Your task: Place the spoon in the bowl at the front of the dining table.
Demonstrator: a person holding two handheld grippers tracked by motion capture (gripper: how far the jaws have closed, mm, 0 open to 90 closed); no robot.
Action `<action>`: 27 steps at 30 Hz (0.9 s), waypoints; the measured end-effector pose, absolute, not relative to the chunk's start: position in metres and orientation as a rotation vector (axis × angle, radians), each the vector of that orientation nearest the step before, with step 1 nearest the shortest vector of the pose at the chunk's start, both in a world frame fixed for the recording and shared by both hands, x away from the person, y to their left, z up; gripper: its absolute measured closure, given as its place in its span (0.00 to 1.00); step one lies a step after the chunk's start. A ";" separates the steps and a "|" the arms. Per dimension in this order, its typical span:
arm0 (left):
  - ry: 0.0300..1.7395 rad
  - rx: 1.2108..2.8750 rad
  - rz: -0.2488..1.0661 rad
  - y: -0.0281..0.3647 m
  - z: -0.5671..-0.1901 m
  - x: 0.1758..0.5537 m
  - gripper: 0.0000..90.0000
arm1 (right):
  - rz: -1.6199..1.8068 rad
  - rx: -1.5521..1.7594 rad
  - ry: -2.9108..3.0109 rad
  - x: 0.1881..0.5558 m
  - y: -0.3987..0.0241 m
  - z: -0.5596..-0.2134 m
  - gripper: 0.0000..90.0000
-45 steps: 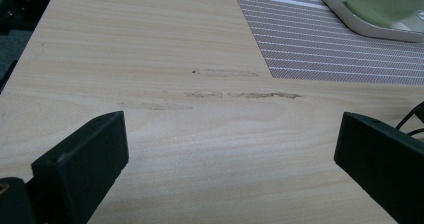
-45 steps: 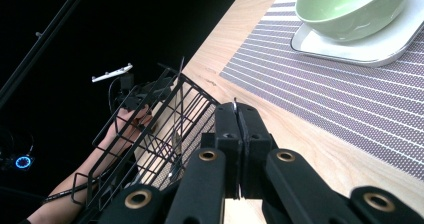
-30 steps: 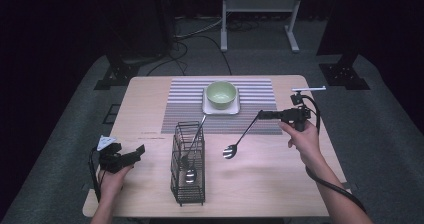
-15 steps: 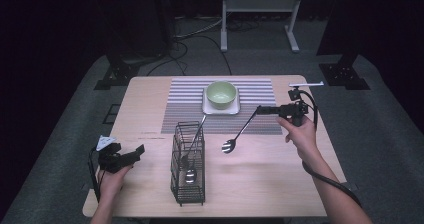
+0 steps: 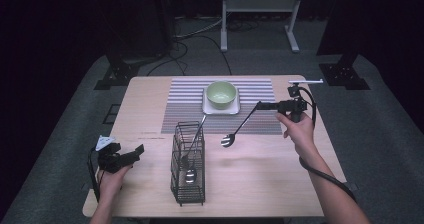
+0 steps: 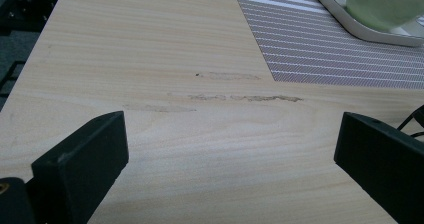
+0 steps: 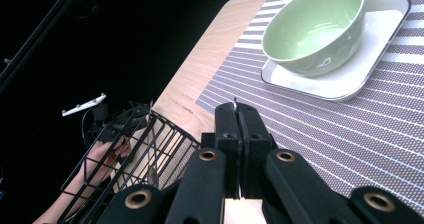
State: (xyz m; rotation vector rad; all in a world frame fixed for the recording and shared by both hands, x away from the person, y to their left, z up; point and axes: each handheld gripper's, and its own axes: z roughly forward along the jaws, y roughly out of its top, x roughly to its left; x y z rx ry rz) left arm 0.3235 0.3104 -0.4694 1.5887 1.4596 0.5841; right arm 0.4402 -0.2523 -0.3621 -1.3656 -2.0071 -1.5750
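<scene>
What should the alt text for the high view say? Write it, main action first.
The right gripper holds a spoon by its handle, bowl end hanging low over the wooden table beside a wire caddy that already holds cutlery. The left gripper rests open; a green bowl sits behind.

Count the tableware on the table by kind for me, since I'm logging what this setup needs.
Spoons: 2 (one held by the right gripper, spoon; one in the wire caddy, spoon)
Bowls: 1, green bowl
Plates: 1, white square plate
Wire caddies: 1
Striped placemats: 1
Total: 6
</scene>
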 end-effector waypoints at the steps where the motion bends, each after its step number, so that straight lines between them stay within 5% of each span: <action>1: 1.459 1.590 0.583 0.310 -0.469 0.324 0.00 | -1.570 -1.370 -2.006 0.441 -0.252 -0.362 0.99; 27: 1.459 1.583 0.574 0.310 -0.470 0.324 0.00 | -1.561 -1.424 -2.022 0.459 -0.247 -0.355 0.99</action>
